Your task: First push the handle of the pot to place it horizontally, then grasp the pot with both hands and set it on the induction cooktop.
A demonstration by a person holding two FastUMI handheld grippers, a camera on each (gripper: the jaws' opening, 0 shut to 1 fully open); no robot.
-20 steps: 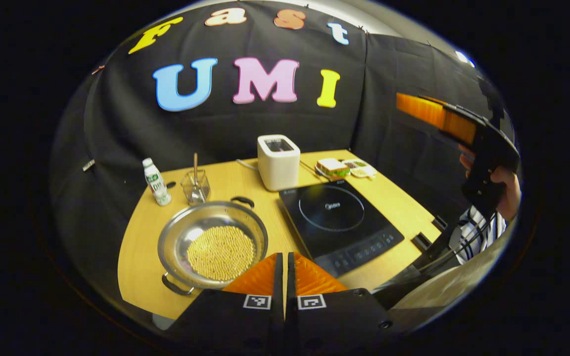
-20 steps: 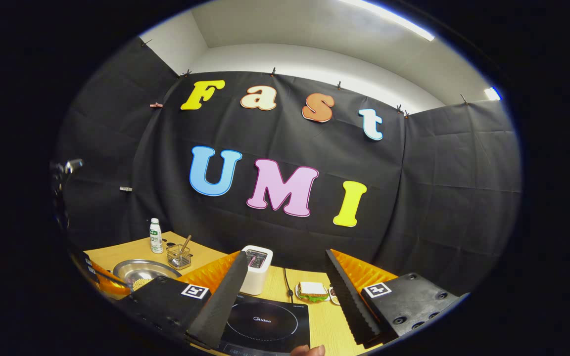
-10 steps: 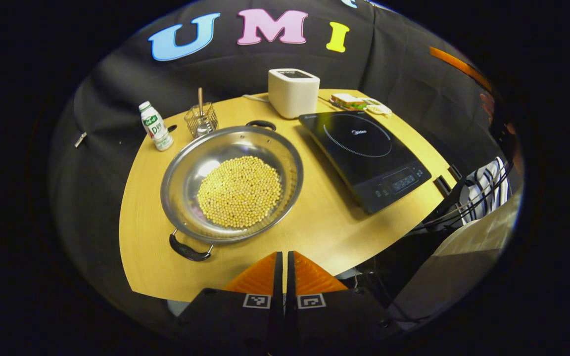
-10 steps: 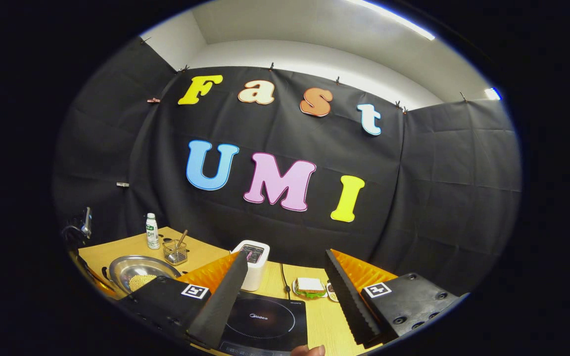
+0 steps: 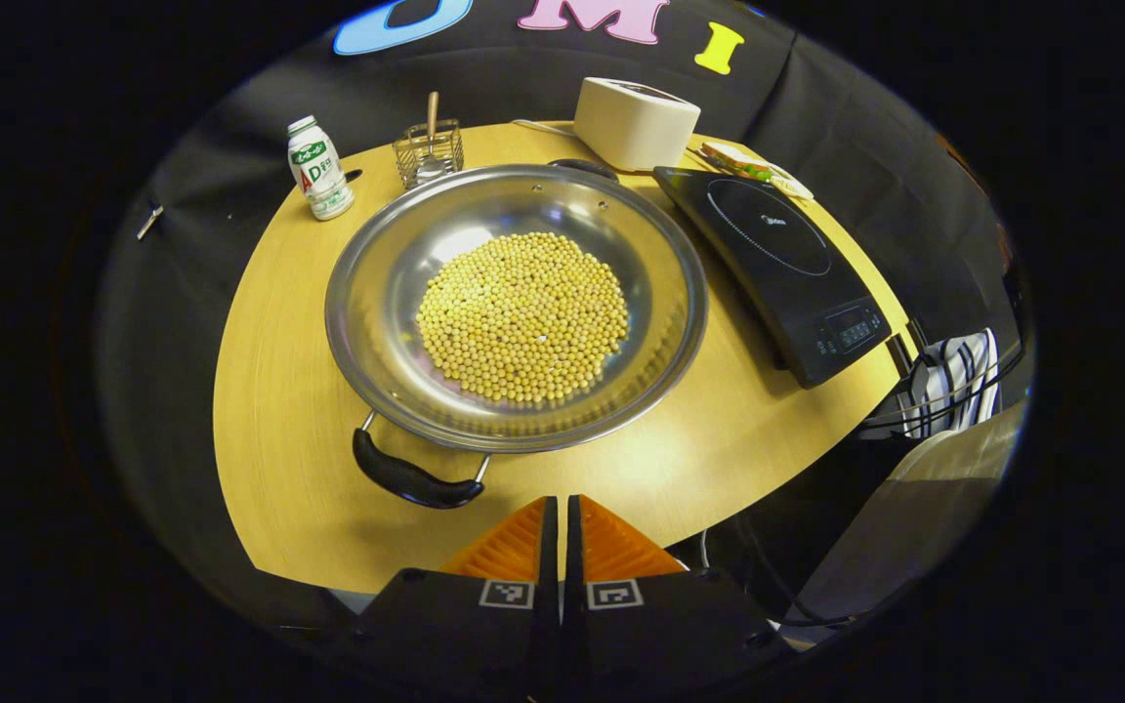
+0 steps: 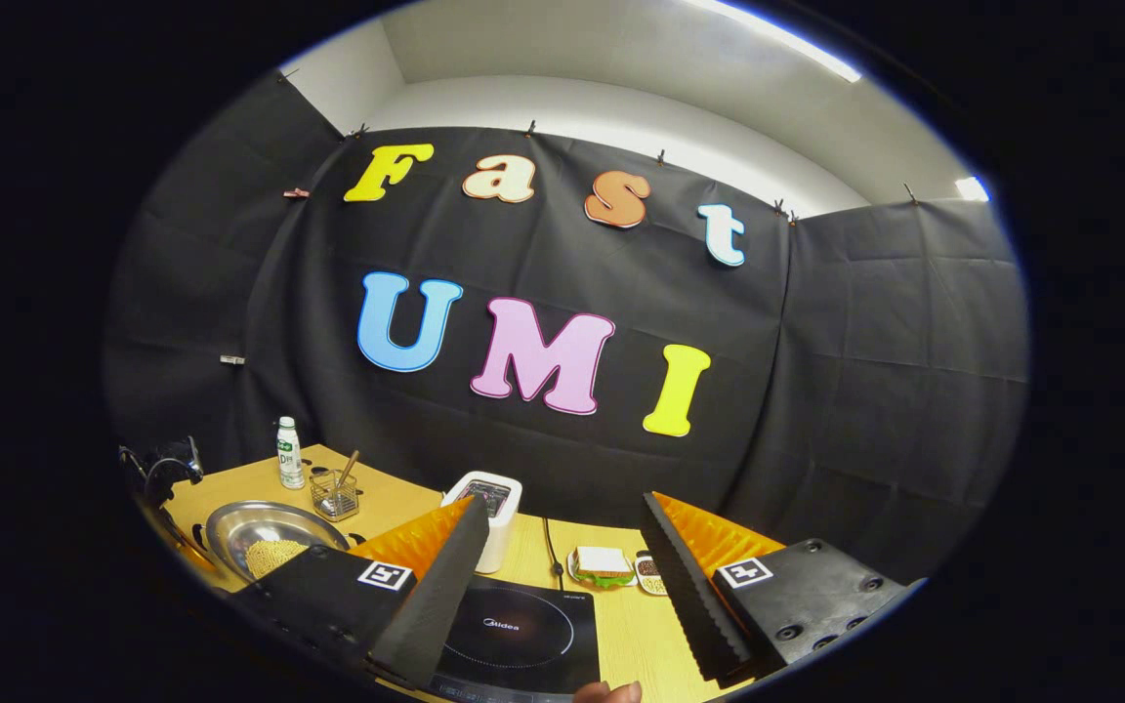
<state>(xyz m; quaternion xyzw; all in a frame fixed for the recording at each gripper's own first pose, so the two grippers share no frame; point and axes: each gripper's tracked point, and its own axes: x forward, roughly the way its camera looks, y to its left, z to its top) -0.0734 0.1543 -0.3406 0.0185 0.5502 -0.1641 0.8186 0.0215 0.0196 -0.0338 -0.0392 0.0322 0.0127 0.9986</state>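
- The round wooden table (image 5: 279, 410) stands against the black cloth booth wall; a white ceiling with a light strip shows at the top of the right gripper view.
- The steel pot (image 5: 516, 305) of soybeans sits mid-frame on the table — black handle (image 5: 411, 478) at lower left, induction cooktop (image 5: 777, 259) to its right.
- Left gripper (image 5: 560, 517): fingers closed together, holding nothing.
- Right gripper (image 6: 562, 566): fingers wide apart, empty — above the cooktop.

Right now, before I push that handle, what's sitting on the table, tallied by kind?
Pot with beans: 1
Induction cooktop: 1
Toaster: 1
Bottle: 1
Wire holder: 1
Plate with a sandwich: 1
Small dish beside the plate: 1
Total: 7
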